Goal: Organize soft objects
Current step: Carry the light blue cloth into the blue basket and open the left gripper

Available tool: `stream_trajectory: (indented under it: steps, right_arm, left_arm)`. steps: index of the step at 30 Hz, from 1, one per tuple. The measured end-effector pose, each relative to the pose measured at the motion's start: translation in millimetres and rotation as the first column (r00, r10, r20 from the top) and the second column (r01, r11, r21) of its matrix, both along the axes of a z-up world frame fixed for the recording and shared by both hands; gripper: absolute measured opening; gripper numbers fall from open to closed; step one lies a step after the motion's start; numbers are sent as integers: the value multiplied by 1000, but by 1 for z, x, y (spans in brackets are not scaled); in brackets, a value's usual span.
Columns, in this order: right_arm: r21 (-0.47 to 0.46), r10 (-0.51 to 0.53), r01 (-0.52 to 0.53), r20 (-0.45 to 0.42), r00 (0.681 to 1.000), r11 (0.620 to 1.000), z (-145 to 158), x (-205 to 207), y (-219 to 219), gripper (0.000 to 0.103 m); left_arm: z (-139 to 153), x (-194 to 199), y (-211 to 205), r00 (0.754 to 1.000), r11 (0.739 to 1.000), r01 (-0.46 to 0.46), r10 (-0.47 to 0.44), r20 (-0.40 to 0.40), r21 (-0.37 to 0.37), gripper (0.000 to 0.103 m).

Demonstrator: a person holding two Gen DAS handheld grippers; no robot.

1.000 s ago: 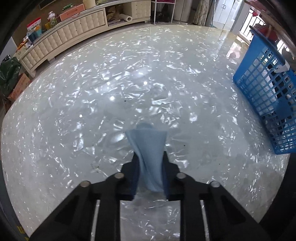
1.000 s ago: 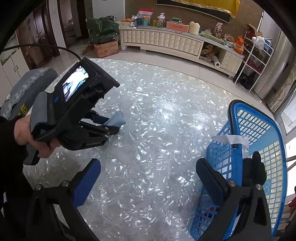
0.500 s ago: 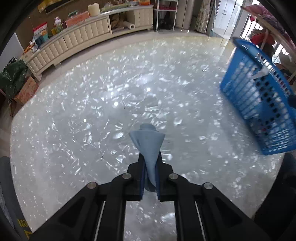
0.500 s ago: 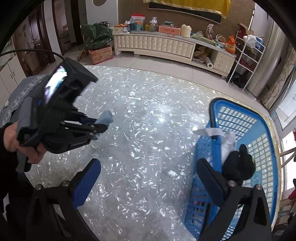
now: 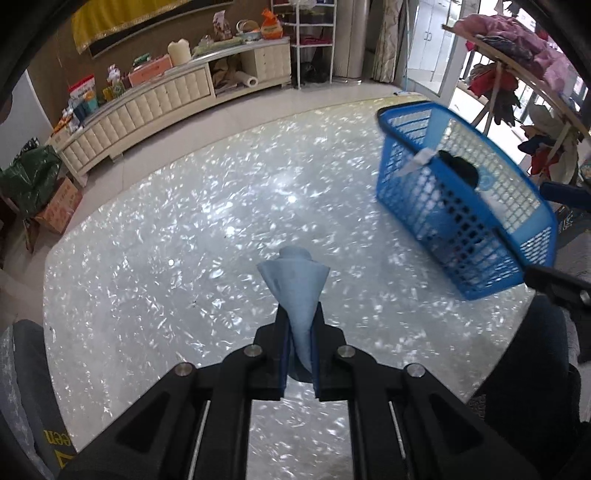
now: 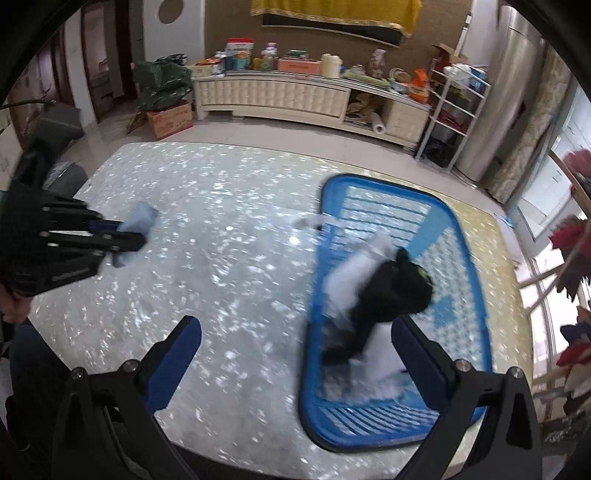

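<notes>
Light-blue cloth is clamped between the closed left gripper, held above the table. The right gripper is held open and empty. Black and white items are already gathered in the blue basket; the cloth is not.

Background items, located against the cream cabinet.

The long tufted cabinet stands along the far wall, its top crowded with boxes, jars and a pale canister. A green bag sits on a cardboard box just beside its left end. A white roll lies in its open shelf near the right end. A wire rack stands just beside that end. A yellow cloth hangs on the wall above it.
</notes>
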State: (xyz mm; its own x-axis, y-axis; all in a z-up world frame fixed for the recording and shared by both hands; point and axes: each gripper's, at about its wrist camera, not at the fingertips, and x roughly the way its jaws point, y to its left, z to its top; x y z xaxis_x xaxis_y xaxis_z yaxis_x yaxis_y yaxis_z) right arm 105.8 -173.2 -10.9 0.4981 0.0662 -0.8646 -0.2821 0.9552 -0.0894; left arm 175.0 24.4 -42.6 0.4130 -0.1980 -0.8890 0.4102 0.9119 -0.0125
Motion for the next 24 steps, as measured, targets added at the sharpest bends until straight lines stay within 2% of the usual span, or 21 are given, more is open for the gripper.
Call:
stream_trajectory:
  steps: [9, 14, 24]
  right_arm:
    - [1, -85, 85, 16, 996, 996, 7, -12, -45, 103]
    - [-3, -99, 99, 27, 995, 995, 13, -20, -61, 103]
    - [8, -158, 158, 39, 987, 987, 13, -28, -108, 103]
  left_arm:
    - [29, -18, -31, 998, 999, 45, -44, 53, -3, 8]
    - [43, -24, -60, 994, 996, 86, -85, 75, -12, 8]
    - [57, -24, -116, 983, 987, 158, -155, 101, -26, 8]
